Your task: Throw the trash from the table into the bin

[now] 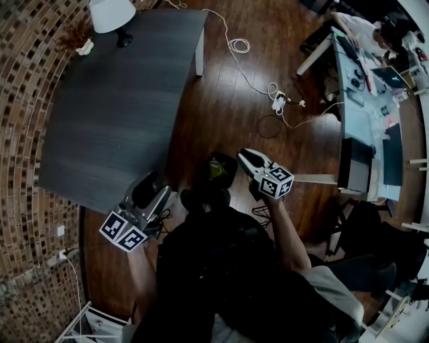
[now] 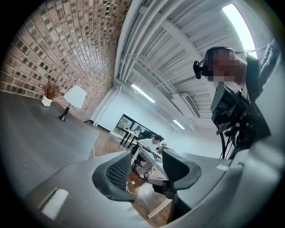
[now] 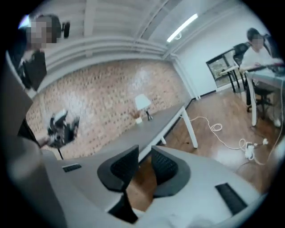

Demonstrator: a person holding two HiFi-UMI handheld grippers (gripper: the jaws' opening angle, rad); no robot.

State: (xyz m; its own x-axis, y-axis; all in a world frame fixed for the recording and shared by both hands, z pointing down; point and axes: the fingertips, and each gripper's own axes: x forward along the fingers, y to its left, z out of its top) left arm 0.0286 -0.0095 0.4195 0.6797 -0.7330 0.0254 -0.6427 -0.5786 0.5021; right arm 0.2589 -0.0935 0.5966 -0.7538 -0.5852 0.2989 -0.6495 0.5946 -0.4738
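Observation:
The dark grey table [image 1: 114, 100] lies at the upper left of the head view, and I see no trash on it. A dark bin [image 1: 216, 175] stands on the floor just off its near right corner, with something yellow-green [image 1: 215, 169] inside. My right gripper [image 1: 244, 156] hangs just right of the bin; in its own view the right gripper [image 3: 142, 153] has its jaws a narrow gap apart with nothing between them. My left gripper [image 1: 149, 181] is at the table's near edge; in its own view the left gripper [image 2: 147, 160] is open and empty, pointing level.
A white lamp [image 1: 110, 15] and a small vase with dried stems [image 1: 84, 45] stand at the table's far end. A brick wall runs along the left. White cables and a power strip [image 1: 278, 102] lie on the wood floor. At the right a person [image 1: 362, 30] sits at a white desk [image 1: 365, 120].

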